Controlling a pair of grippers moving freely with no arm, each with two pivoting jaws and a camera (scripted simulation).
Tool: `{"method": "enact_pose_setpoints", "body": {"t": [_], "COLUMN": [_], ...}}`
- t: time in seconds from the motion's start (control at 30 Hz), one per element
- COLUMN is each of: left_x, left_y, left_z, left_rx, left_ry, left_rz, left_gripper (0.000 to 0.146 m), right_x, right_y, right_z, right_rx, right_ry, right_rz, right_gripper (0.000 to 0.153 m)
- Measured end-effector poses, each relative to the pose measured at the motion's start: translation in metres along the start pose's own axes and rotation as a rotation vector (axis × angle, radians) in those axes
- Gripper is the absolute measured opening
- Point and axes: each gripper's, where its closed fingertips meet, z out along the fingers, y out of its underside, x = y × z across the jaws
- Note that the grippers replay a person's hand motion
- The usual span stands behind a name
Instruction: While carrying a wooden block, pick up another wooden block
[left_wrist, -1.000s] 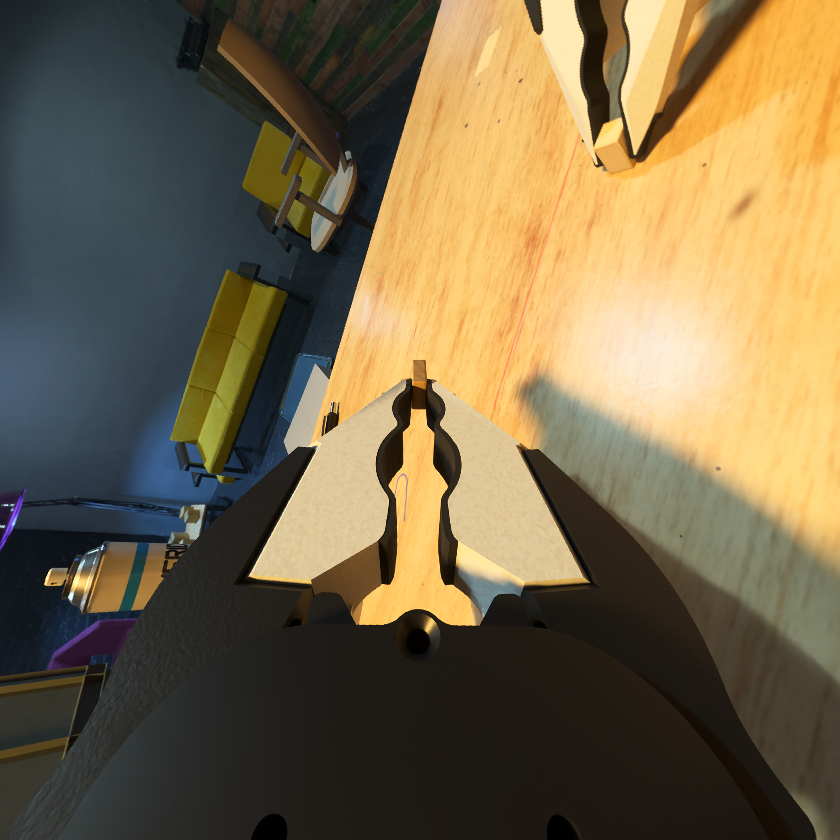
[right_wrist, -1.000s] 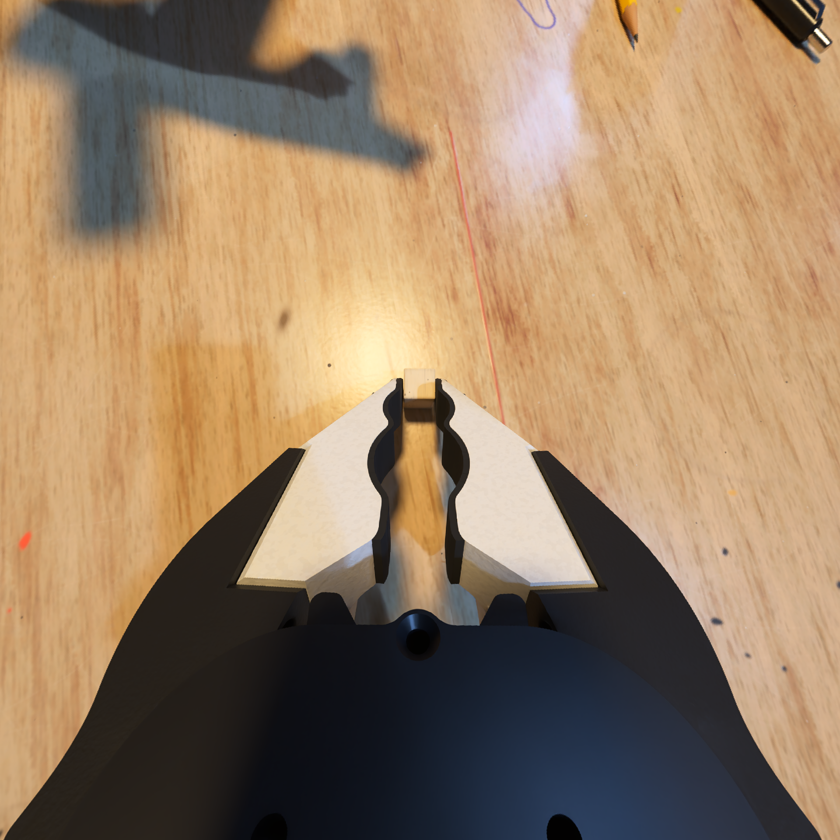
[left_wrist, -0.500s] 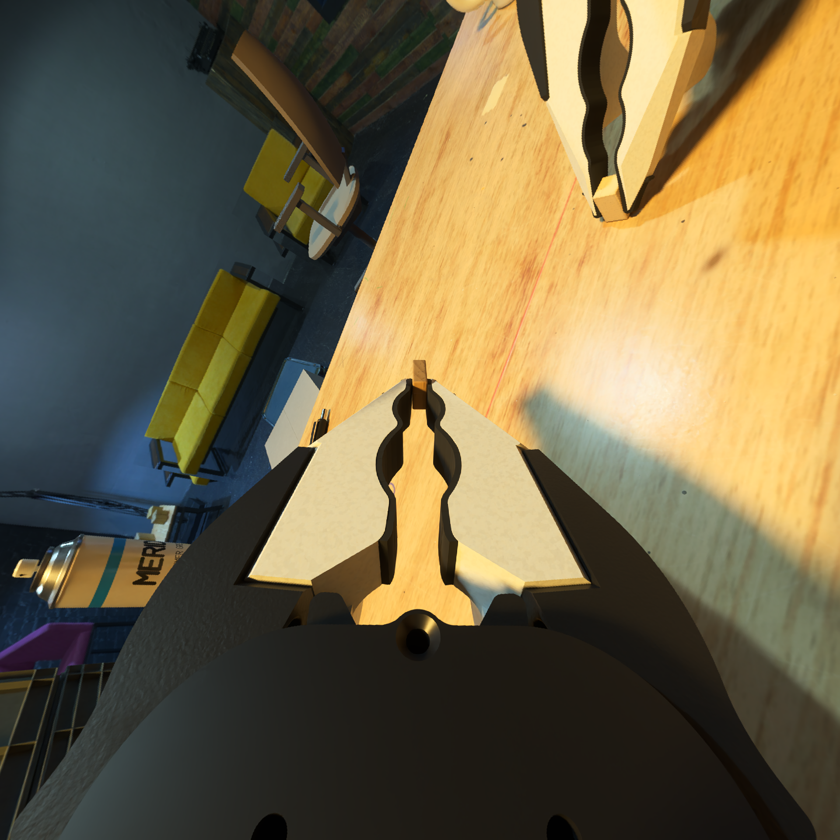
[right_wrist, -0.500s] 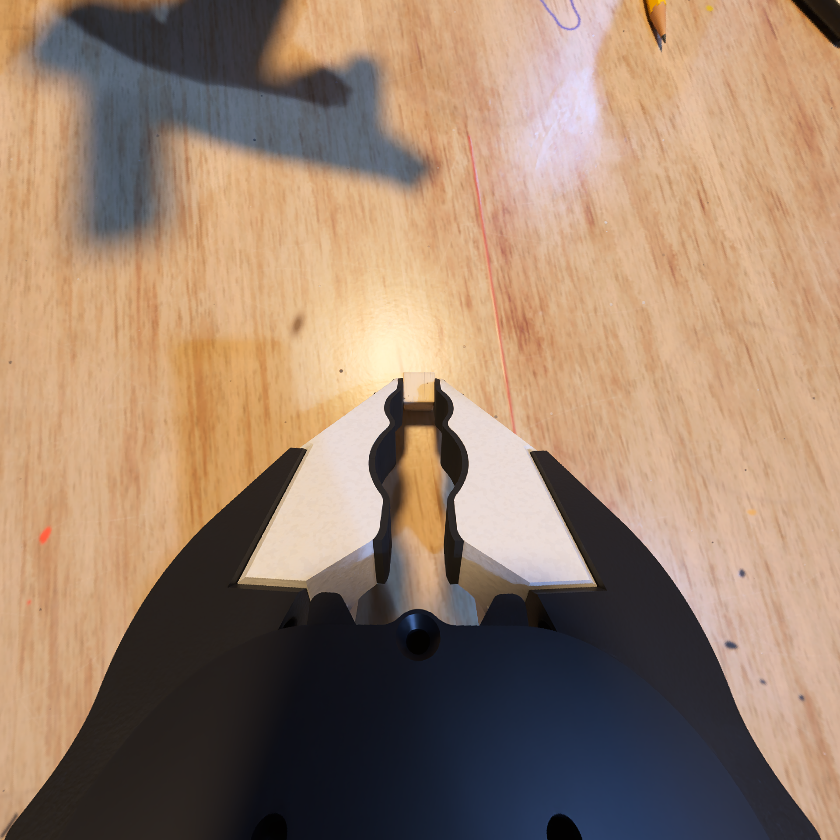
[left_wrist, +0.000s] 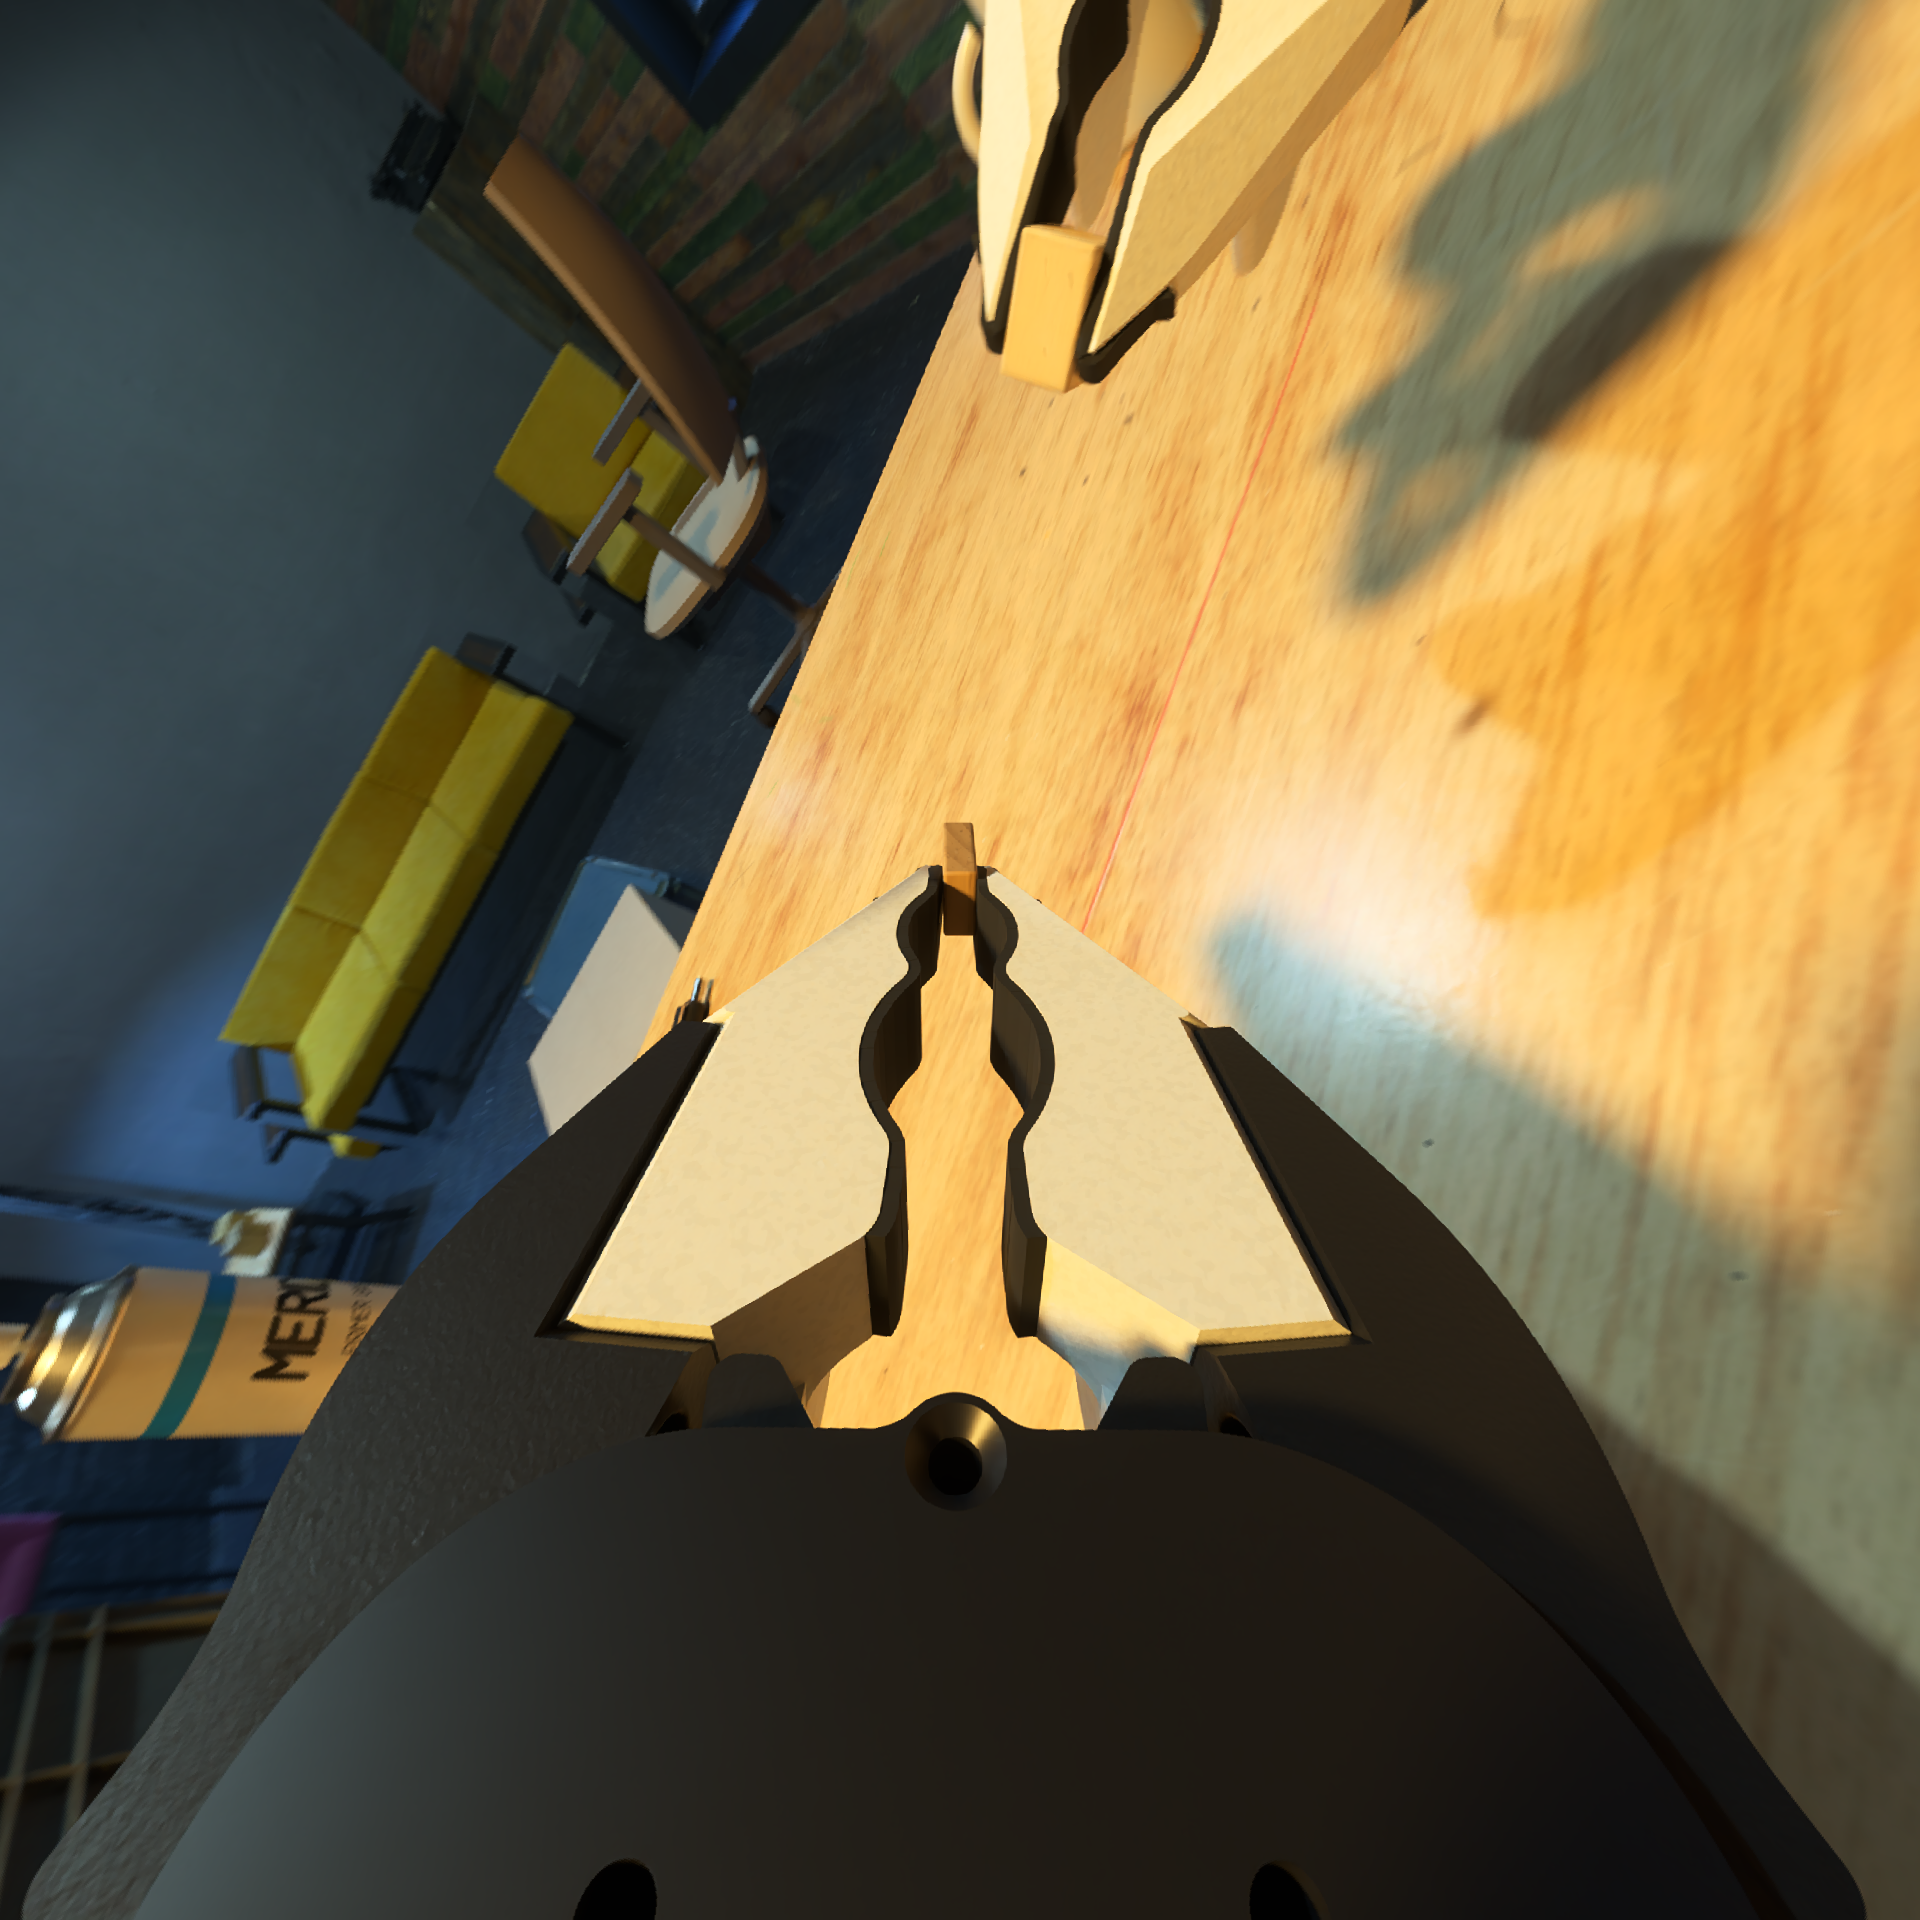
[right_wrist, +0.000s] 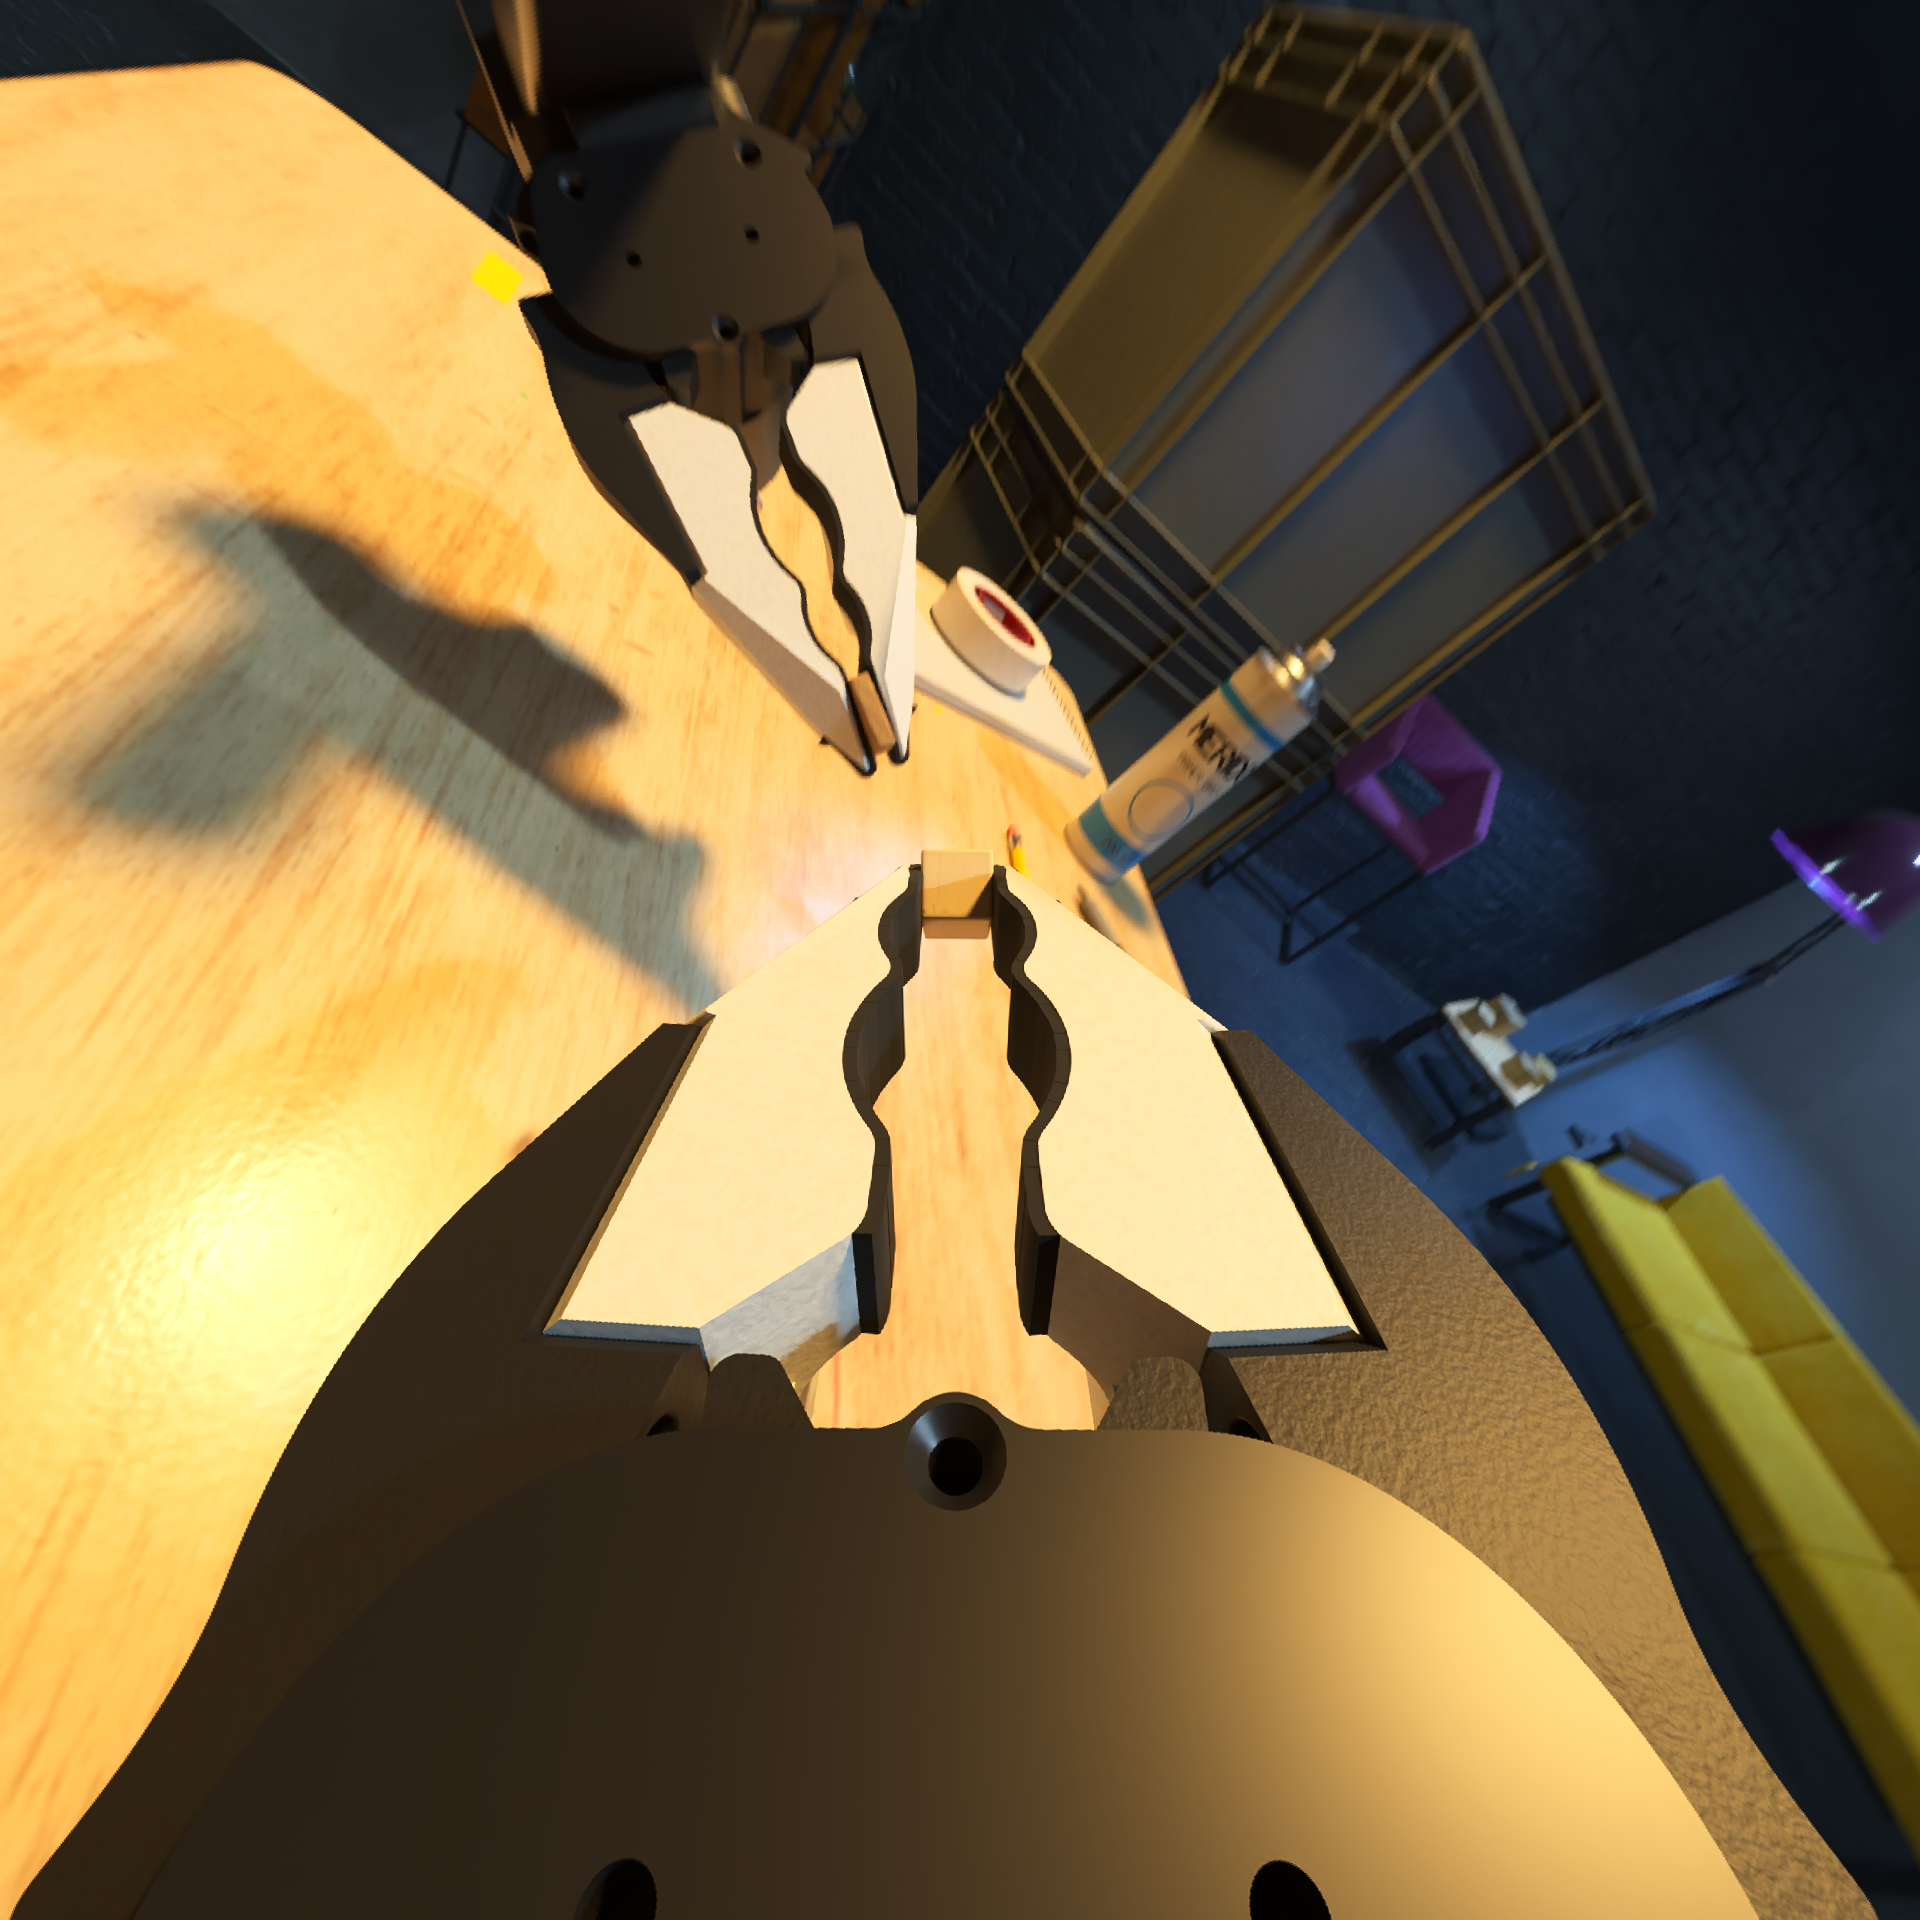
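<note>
Left wrist view: left gripper (left_wrist: 959, 883) pinches a thin wooden block (left_wrist: 958, 871) at the fingertips, above the table (left_wrist: 1351, 831); the right gripper's block (left_wrist: 1049, 301) shows beyond
Right wrist view: right gripper (right_wrist: 956, 894) clamps a wider wooden block (right_wrist: 955, 891) off the table
Handling: likely light, stiff, smooth; flat opposite faces suit the pads
Risk: shallow tip grips may slip

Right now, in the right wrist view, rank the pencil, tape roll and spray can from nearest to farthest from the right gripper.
1. Pencil, just right of the right gripper.
2. Spray can, farther right, at the table edge.
3. Tape roll, ahead, beside the left gripper.
</note>
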Motion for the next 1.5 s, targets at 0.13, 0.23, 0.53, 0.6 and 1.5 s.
{"method": "enact_pose_setpoints", "body": {"t": [0.13, 0.23, 0.53, 0.6, 1.5], "left_x": [0.001, -0.003, 0.001, 0.002, 0.056], "left_y": [-0.019, -0.025, -0.035, -0.036, -0.052], "left_z": [-0.009, -0.013, -0.013, -0.014, -0.021], "left_rx": [0.085, 0.13, 0.188, 0.198, 0.373], "left_ry": [0.037, 0.02, 0.025, 0.033, 0.434], "left_rz": [-0.048, -0.064, -0.065, -0.073, -0.192], "left_gripper": [0.005, 0.005, 0.005, 0.005, 0.005], "right_x": [-0.001, 0.0, -0.001, -0.001, -0.033], "right_y": [-0.028, -0.041, -0.059, -0.061, -0.071], "right_z": [-0.001, -0.002, -0.004, -0.005, -0.036], "right_rx": [0.07, 0.074, 0.075, 0.074, 0.167], "right_ry": [-0.023, -0.013, -0.024, -0.024, -0.347], "right_rz": [-0.092, -0.098, -0.033, -0.04, 0.098], "right_gripper": [0.012, 0.012, 0.012, 0.012, 0.012]}}
